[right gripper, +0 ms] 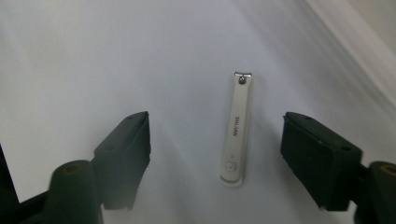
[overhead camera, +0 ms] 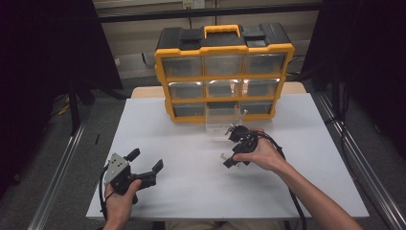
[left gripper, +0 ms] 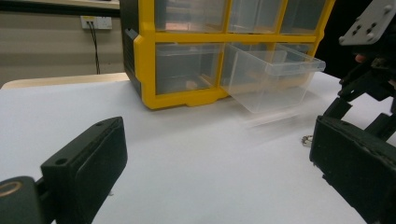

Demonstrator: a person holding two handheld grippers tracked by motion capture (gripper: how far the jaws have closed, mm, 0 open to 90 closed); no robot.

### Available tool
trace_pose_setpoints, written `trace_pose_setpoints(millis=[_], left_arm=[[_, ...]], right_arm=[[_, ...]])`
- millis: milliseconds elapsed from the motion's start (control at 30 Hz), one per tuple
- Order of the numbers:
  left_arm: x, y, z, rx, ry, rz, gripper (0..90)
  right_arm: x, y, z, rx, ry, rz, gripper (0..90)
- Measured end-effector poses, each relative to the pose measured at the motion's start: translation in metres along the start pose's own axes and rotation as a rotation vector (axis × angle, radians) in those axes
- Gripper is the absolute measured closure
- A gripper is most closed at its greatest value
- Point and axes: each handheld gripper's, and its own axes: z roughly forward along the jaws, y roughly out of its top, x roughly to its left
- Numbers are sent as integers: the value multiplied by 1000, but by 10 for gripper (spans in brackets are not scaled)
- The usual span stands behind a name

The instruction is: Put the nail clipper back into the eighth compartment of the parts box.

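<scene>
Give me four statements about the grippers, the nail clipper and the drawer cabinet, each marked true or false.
1. The right gripper is open above a nail clipper. True.
2. The nail clipper is clamped between the jaws. False: it lies flat on the table, untouched.
3. A clear drawer is pulled out of the yellow cabinet. True.
4. The left gripper is shut on a drawer. False: it is open and holds nothing.

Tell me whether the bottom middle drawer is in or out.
Out. The clear drawer juts forward from the yellow cabinet over the table, while the neighbouring drawers sit flush.
</scene>
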Motion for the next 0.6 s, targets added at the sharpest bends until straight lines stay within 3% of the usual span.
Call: trace_pose_setpoints(millis=[167, 367, 433, 533, 600], left_arm=[[1, 0, 0, 4, 1, 9, 42], [0, 0, 1, -2, 4, -6, 44], [1, 0, 0, 7, 4, 13, 44], [1, 0, 0, 2, 6, 13, 44], [1, 0, 0, 2, 7, 11, 44]], right_arm=[[-1, 4, 6, 37, 14, 31, 342], [-3, 10, 6, 64, 3, 33, 435], [-5, 12, 7, 63, -1, 18, 469], [-3, 14, 10, 64, 3, 41, 503], [-5, 15, 11, 81, -11, 31, 537]])
